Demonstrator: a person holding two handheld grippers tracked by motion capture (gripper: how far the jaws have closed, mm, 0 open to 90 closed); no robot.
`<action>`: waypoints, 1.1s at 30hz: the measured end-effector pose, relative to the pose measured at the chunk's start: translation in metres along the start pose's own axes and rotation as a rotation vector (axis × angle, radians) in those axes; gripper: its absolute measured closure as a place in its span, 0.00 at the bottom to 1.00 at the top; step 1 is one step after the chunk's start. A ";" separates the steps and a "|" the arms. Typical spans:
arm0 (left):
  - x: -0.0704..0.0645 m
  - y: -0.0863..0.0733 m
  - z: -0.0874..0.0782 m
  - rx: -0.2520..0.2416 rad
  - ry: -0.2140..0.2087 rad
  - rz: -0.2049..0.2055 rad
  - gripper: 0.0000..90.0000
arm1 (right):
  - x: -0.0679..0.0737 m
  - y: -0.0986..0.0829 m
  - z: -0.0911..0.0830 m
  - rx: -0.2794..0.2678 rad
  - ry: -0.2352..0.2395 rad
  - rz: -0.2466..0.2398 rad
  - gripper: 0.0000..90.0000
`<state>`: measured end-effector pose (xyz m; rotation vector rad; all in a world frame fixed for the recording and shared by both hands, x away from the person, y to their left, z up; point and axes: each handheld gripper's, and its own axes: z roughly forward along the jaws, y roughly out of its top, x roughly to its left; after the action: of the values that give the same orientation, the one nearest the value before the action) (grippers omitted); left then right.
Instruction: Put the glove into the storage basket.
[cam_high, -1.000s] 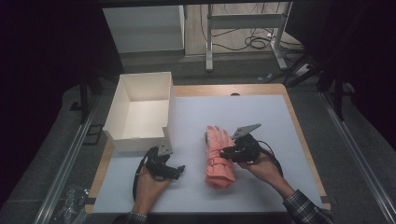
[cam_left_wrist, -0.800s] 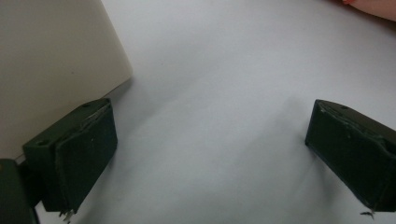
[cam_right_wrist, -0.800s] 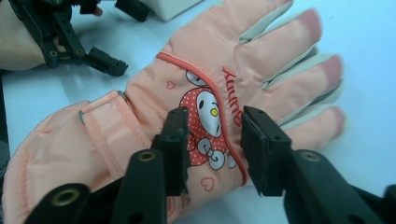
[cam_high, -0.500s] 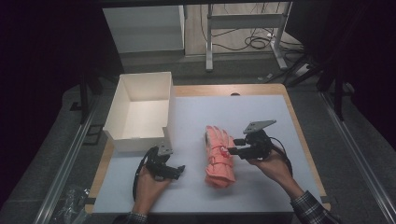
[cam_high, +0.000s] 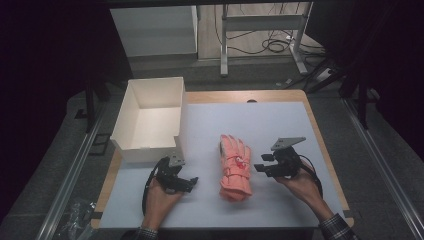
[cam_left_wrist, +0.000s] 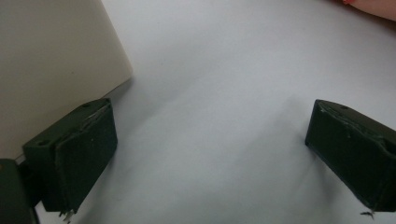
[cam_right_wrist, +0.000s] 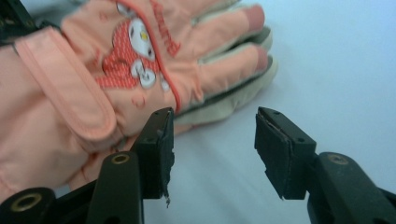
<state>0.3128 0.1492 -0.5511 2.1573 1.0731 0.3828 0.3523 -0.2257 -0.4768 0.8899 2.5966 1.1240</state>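
Item: one salmon-pink glove (cam_high: 234, 167), lying flat on the white sheet of the counter (cam_high: 280, 125), long axis running away from you, fingertips toward the far edge and cuff toward your side. It sits between your two claws, just off the jaw tips of your right claw (cam_high: 262, 165) and apart from them, and well apart from your left claw (cam_high: 191, 182). Right claw: jaws parted to a moderate gap, holding nothing, pointed at the glove's side. Left claw: jaws spread wide, holding nothing, low over bare sheet. Also present: an open white box (cam_high: 150, 120) on the far side of your left claw, close to it. Your right gripper view adds what the high view cannot resolve: a red-and-white cartoon patch (cam_right_wrist: 135, 51) on the back of the glove (cam_right_wrist: 93, 84), a strap across the wrist, pale cream undersides to the fingers; the near jaw overlaps the glove's edge in the picture, and whether it touches cannot be told. The cuff is cut off at that view's left margin. Your left gripper view shows the box wall (cam_left_wrist: 51, 60) just beside one jaw and a sliver of pink at the upper right corner. The lettering on the patch is blurred and unreadable.
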 end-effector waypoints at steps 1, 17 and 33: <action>0.000 0.000 0.000 0.003 0.000 0.003 0.02 | 0.000 -0.006 0.001 -0.003 0.002 0.001 0.52; 0.000 0.000 0.000 0.003 0.000 0.003 0.02 | 0.016 -0.033 0.003 0.011 0.040 -0.022 0.66; 0.000 0.000 0.000 0.003 0.000 0.003 0.02 | 0.042 -0.046 0.007 0.029 0.127 -0.073 0.94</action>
<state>0.3128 0.1494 -0.5509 2.1624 1.0711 0.3833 0.2999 -0.2216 -0.5116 0.7459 2.7293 1.1618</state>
